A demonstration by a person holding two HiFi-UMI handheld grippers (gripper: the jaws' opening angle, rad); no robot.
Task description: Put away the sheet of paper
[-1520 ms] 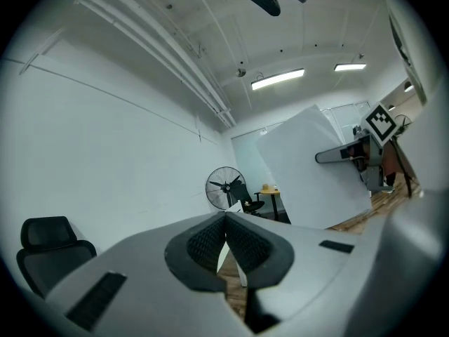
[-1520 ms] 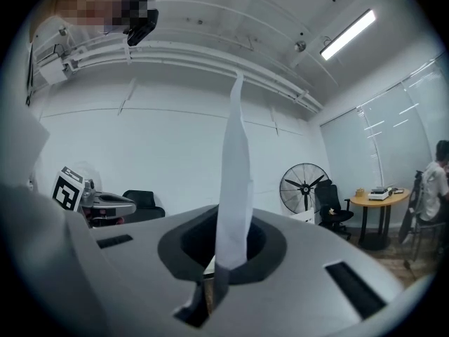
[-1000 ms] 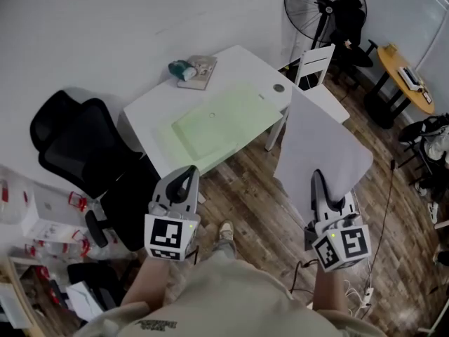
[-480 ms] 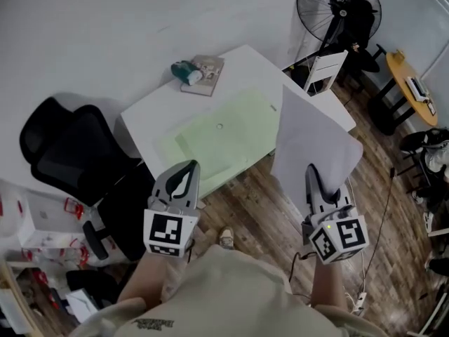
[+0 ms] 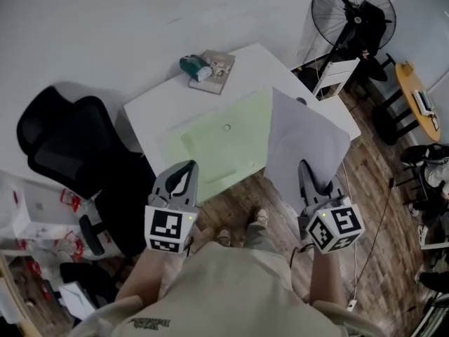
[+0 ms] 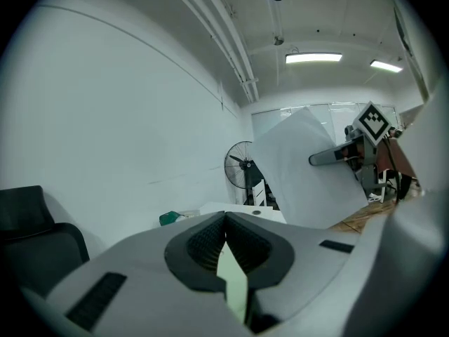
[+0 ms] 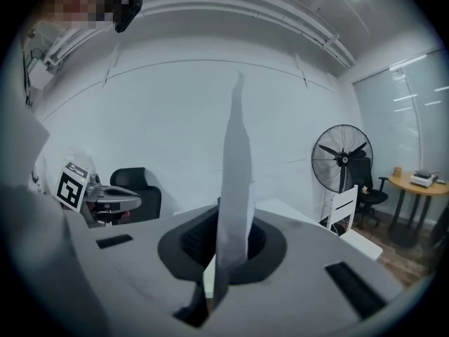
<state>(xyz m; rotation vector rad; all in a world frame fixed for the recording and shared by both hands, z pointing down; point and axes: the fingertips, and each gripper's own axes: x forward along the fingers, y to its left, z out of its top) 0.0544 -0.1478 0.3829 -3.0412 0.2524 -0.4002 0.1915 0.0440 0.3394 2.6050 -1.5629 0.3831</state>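
Note:
The sheet of paper (image 5: 303, 136) is white and stands nearly upright, its lower edge pinched in my right gripper (image 5: 306, 171), which is shut on it. Seen from the head, the sheet overlaps the right part of the white table (image 5: 163, 100) and the edge of a pale green folder (image 5: 219, 140) lying there. It is edge-on in the right gripper view, the paper (image 7: 235, 181) rising from between the jaws. My left gripper (image 5: 184, 179) hovers at the table's near edge, shut and holding nothing. From the left gripper (image 6: 224, 220), the sheet (image 6: 298, 177) and the right gripper (image 6: 335, 157) show to the right.
A book (image 5: 216, 74) with a teal object (image 5: 194, 67) lies at the table's far side. A black office chair (image 5: 66, 146) stands to the left. A standing fan (image 5: 354, 14) and white chair (image 5: 335, 74) are behind the table, and a round wooden table (image 5: 415, 102) sits far right.
Both grippers have moved toward the table. The sheet, earlier over the wooden floor right of the table, now overlaps the table's right side. The left gripper stays shut and holds nothing.

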